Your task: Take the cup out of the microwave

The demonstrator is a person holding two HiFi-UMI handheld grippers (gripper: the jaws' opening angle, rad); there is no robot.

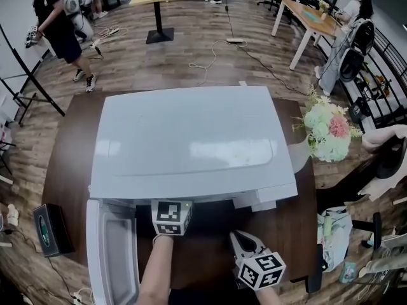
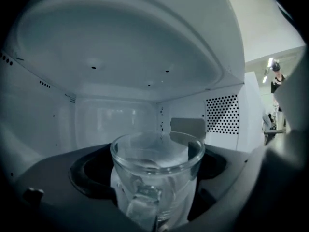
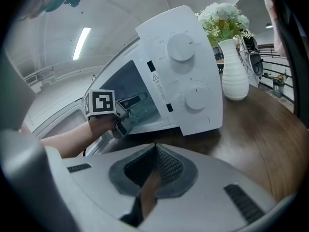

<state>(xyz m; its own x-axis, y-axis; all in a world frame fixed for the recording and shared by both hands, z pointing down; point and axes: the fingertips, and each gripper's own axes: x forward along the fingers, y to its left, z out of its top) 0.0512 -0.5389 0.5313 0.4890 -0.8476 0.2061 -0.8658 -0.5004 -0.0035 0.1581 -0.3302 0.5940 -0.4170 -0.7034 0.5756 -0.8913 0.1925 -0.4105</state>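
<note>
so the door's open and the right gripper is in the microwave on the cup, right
No, it is the left gripper that is in the microwave with the cup between its jaws, as the left gripper view shows; the right gripper is shut and empty outside. The door is open.

The cup (image 2: 157,178) sits inside the microwave (image 1: 191,145), vase (image 3: 235,74) at its right

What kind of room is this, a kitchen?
Probably not a kitchen: more likely an open office or lab. The microwave sits on a dark table beside a vase of flowers, with work desks and loose cables on the wooden floor.
</note>
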